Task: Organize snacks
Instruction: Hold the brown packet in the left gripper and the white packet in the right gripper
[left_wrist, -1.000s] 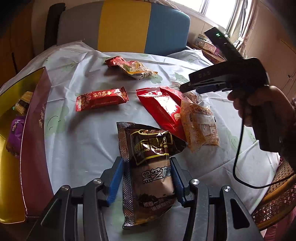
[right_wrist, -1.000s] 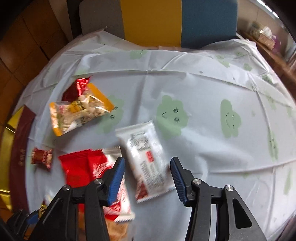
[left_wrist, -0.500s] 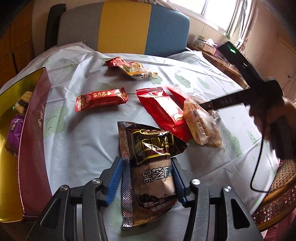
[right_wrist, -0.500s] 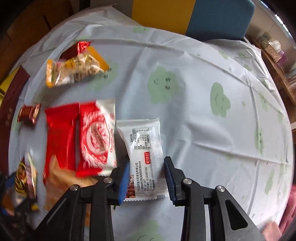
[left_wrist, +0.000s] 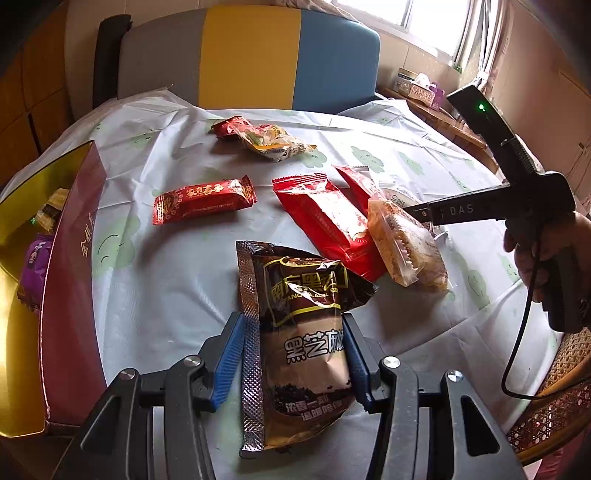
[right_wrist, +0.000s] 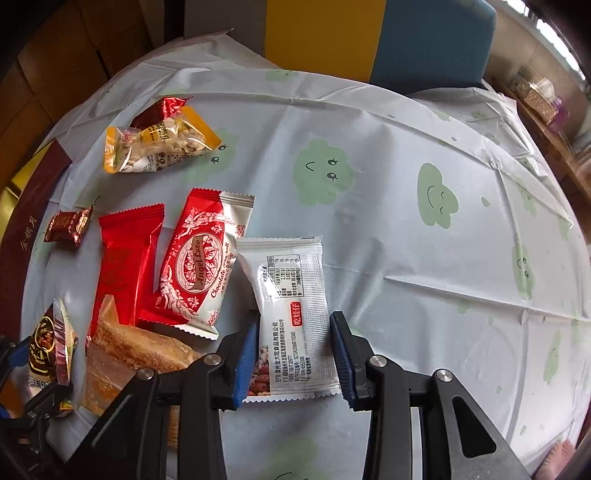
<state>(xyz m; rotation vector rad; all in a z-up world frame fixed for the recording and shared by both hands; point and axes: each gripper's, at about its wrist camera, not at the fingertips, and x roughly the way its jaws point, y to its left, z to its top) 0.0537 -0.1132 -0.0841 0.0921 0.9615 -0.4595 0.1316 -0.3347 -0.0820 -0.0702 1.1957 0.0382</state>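
Right wrist view: our right claw (right_wrist: 293, 354) has just closed on the white packet (right_wrist: 291, 314) (lying on the surface); lifting, this slippery wrapper may slide out.

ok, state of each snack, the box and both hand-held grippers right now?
left hand-held gripper: shut on brown sesame pouch
brown sesame pouch: sealed, gripped, lower end on table
right hand-held gripper: jaws just closed, shut on white packet
white packet: sealed, flat on table, gripped
Angel Love packet: sealed, lying flat
peanut bag: sealed, partly on a red wrapper
gift box: open, snacks inside
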